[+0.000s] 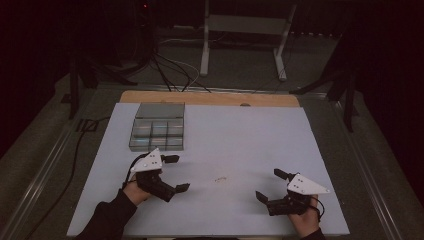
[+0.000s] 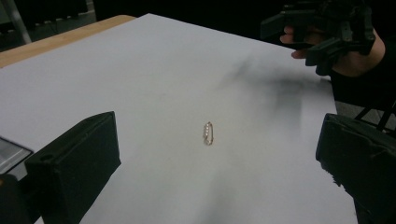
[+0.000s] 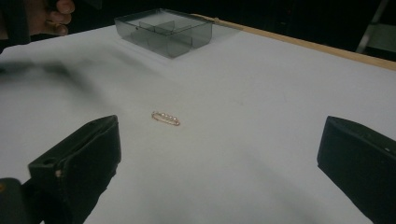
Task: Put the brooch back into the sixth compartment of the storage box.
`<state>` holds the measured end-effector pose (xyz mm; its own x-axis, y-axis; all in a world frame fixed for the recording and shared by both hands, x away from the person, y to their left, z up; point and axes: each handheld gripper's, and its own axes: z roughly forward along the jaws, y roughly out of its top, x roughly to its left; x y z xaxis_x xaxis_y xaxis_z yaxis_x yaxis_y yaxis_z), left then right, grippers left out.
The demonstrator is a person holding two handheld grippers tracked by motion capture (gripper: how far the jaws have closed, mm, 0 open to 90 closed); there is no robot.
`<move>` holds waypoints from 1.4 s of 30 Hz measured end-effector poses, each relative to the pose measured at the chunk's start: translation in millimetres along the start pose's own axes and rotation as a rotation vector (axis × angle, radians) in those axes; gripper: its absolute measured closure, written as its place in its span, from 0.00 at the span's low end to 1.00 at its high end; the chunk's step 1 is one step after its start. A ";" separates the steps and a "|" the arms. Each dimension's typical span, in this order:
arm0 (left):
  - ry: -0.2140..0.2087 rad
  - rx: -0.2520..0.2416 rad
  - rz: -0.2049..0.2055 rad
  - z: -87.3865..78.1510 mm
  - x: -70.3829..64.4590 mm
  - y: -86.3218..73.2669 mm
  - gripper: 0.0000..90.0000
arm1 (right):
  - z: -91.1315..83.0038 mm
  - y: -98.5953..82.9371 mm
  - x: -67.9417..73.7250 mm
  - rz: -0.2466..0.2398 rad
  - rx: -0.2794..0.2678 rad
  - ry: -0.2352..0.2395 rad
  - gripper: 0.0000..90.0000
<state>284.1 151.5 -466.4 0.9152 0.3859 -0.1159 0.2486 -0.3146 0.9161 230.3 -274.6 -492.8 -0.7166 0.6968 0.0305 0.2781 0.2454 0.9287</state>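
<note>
Two tongs hover wide open over the white worktop (image 1: 260, 130), left tongs (image 1: 176, 173) and right tongs (image 1: 270, 184) flanking a small gold pearl-set pin (image 3: 166, 118). It lies flat between them, seemingly slightly nearer the left, long axis roughly crosswise to the right tongs.

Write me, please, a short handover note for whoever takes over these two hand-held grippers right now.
Left hand-held gripper: open, holding nothing, low over the table near the box.
Right hand-held gripper: open, holding nothing, at the near right.
Small gold pin with pearls: flat on the white table, between the two grippers, touched by neither.
Clear compartment box: far left, lid open.
Done: nothing picked up.
Left: probably grasp the pin and place it in a compartment.
</note>
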 end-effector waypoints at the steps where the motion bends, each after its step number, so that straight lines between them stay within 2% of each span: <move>1: -0.005 -0.005 -0.006 4.5 0.6 2.6 0.01 | -0.1 0.0 -0.1 0.002 0.000 -0.001 0.00; 19: -0.013 0.030 0.003 44.8 0.0 18.8 0.01 | -1.4 0.3 -0.3 -0.003 -0.001 -0.002 0.00; 25: -0.037 0.045 0.023 59.7 -5.0 19.0 0.02 | -2.3 0.4 -0.2 -0.002 -0.006 -0.002 0.00; 42: -0.052 0.099 0.016 91.9 -12.2 16.5 0.02 | -3.5 0.8 -0.3 -0.004 -0.011 0.000 0.00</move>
<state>306.1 61.8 -485.1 0.9340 0.3351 -0.1238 0.2616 -0.4057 0.8758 228.5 -276.9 -490.8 -0.7174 0.6962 0.0269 0.2685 0.2407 0.9327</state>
